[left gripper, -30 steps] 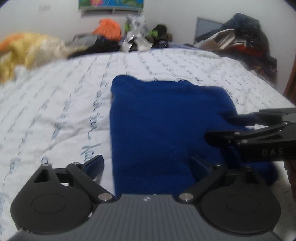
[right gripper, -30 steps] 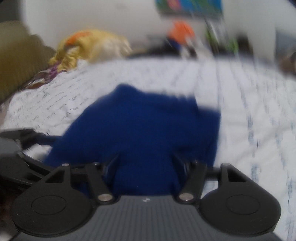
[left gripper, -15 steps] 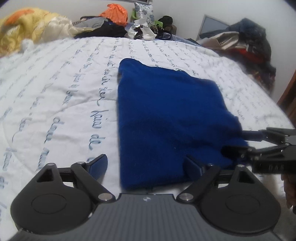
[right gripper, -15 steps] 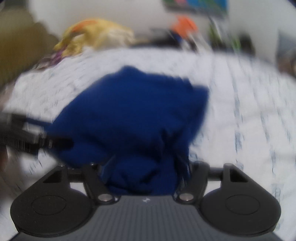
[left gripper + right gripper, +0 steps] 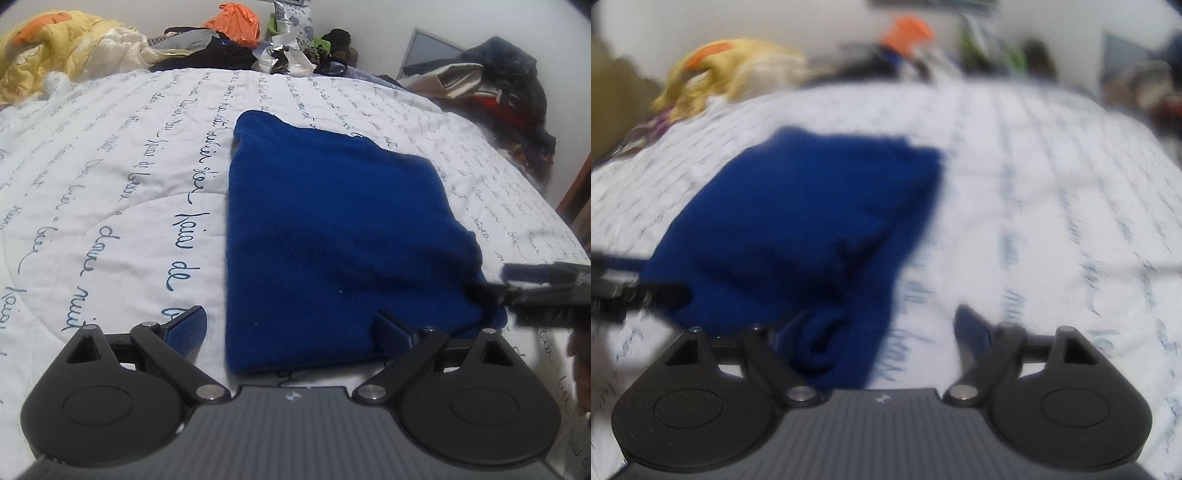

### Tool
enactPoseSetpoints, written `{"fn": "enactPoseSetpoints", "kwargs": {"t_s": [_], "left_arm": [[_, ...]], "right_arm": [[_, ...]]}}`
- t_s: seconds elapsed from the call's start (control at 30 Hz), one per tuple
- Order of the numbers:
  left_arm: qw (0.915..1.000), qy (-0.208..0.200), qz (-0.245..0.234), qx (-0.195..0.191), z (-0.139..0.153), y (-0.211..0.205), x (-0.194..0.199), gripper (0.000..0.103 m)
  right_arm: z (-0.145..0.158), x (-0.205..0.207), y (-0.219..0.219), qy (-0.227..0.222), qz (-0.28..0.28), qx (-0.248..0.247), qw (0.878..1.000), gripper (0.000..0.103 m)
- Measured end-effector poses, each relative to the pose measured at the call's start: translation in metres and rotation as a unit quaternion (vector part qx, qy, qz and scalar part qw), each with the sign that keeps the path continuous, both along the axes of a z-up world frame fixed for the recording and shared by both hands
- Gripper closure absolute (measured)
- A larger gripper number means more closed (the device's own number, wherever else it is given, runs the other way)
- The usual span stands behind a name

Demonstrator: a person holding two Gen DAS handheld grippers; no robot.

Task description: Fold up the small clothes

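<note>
Two grippers work at the near edge of one blue garment (image 5: pixel 332 236), which lies folded into a rough rectangle on a bed (image 5: pixel 110 192) covered by a white quilt printed with blue script. Left gripper (image 5: pixel 290 332): jaws spread wide and opening, its left finger (image 5: pixel 186 328) over bare quilt, its right finger resting over the garment's near right part; the near left corner of the cloth lies between them, unpinched. Right gripper (image 5: pixel 882 332): jaws opening, with the bunched near right corner of the garment (image 5: pixel 798 229) lying between them against the left finger, the right finger (image 5: pixel 973 328) over quilt; this view is blurred, so contact cannot be told. Each gripper shows at the edge of the other's view, beside the cloth. Behind the bed, a yellow blanket (image 5: pixel 55 48), an orange bag (image 5: pixel 232 18) and piled clothes (image 5: pixel 491 85) line the wall
</note>
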State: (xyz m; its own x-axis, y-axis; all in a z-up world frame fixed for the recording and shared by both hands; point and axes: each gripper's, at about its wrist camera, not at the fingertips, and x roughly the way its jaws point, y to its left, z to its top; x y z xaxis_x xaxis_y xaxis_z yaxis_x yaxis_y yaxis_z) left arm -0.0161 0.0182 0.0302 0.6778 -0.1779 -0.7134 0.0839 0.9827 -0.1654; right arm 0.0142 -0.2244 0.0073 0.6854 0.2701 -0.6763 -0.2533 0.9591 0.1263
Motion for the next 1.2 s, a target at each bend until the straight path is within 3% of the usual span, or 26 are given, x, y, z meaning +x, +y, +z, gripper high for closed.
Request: {"fn": "enactPoseSetpoints", "kwargs": {"t_s": [0.1,0.17,0.23,0.33,0.4,0.43,0.47,0.53,0.6,0.67,0.8,0.87,0.9,0.97,1.0,1.03,1.07,1.1,1.2], "left_arm": [[1.0,-0.002,0.002,0.007,-0.001,-0.002,0.0,0.007],[0.9999,-0.001,0.001,0.015,-0.002,-0.005,0.001,0.005],[0.9999,0.0,0.0,0.017,-0.002,-0.006,0.001,0.004],[0.9999,-0.001,-0.001,0.015,-0.002,-0.005,0.001,0.004],[0.9999,-0.002,-0.001,0.016,-0.002,-0.005,0.001,0.004],[0.9999,-0.002,-0.002,0.016,-0.002,-0.005,0.001,0.004],[0.9999,-0.001,-0.003,0.015,-0.002,-0.004,0.001,0.005],[1.0,0.005,-0.002,0.0,0.002,0.003,0.0,0.012],[0.9996,0.006,0.001,-0.028,0.009,0.015,0.004,0.013],[0.9991,-0.006,0.012,-0.039,0.018,0.028,0.019,0.012],[0.9979,0.003,0.032,-0.056,0.022,0.045,0.081,0.01],[0.9958,0.032,0.041,-0.075,0.017,0.05,0.118,0.012],[0.9945,0.04,0.037,-0.089,0.014,0.051,0.134,0.012],[0.9943,0.046,0.033,-0.09,0.01,0.047,0.159,0.017],[0.9959,0.037,0.023,-0.079,0.01,0.041,0.167,0.026],[0.997,0.033,0.006,-0.07,0.008,0.035,0.174,0.053],[0.9983,0.022,-0.008,-0.053,0.008,0.028,0.178,0.069],[0.9993,0.009,-0.016,-0.032,0.01,0.022,0.178,0.085],[0.9963,-0.075,-0.015,0.04,0.025,0.015,0.163,0.086]], "right_arm": [[0.02,-0.013,0.002,-0.032,-0.029,0.018,0.999,0.016],[0.035,-0.019,0.013,-0.068,-0.014,0.042,0.997,0.016],[0.042,-0.013,0.03,-0.075,0.012,0.047,0.996,0.016],[0.035,0.012,0.057,-0.06,0.041,0.02,0.997,0.016],[0.019,0.029,0.068,-0.027,0.045,0.002,0.999,0.015],[0.01,0.034,0.072,-0.025,0.045,-0.02,0.998,0.003],[0.001,0.033,0.074,-0.04,0.055,-0.043,0.997,0.0],[-0.005,0.036,0.055,-0.026,0.051,0.0,0.998,0.0],[-0.002,0.038,0.045,0.012,0.042,0.003,0.999,0.0],[0.007,0.041,0.027,0.028,0.031,0.061,0.997,0.0],[0.02,0.072,-0.014,0.024,-0.025,0.153,0.988,0.0],[0.017,0.102,-0.023,0.043,-0.047,0.155,0.986,0.0],[0.012,0.116,-0.023,0.06,-0.053,0.145,0.986,0.003],[0.003,0.133,-0.018,0.074,-0.043,0.135,0.987,0.02],[0.003,0.137,-0.013,0.061,-0.034,0.124,0.99,0.025],[0.004,0.139,-0.01,0.053,-0.027,0.113,0.992,0.064],[0.003,0.142,-0.004,0.056,-0.011,0.115,0.992,0.083],[0.004,0.145,-0.002,0.056,-0.003,0.126,0.99,0.084],[0.015,0.14,0.017,-0.007,0.026,0.077,0.997,0.089]]}}
